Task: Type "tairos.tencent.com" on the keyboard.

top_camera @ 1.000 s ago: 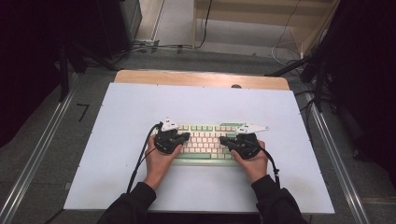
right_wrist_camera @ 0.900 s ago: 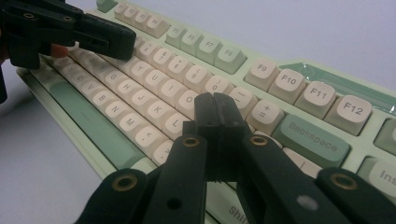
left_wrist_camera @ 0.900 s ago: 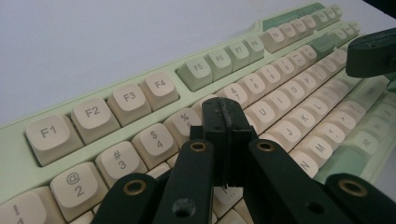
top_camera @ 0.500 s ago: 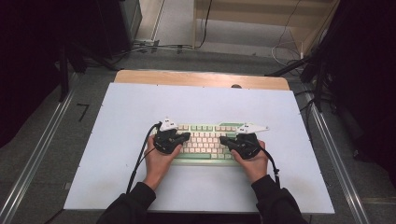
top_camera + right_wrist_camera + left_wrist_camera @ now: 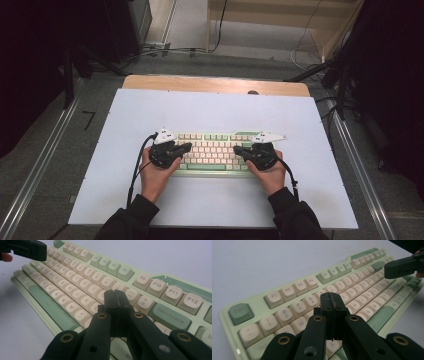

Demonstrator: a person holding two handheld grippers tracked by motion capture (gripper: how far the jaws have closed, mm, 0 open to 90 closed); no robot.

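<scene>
Two grippers are hovering over the green-and-cream keyboard [image 5: 212, 152], which is lying toward the near edge of the white table [image 5: 215, 112], roughly midway between its sides. Left gripper [image 5: 184, 147] is poised above the keyboard's left end, right gripper [image 5: 240, 149] above its right end, tips facing inward. Both are showing jaws pressed together, gripping nothing.

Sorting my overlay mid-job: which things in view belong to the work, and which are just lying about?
In the job:
keyboard
left claw, shut, over the keys
right claw, shut, over the keys

Lying about:
floor cables
wooden shelf
</scene>
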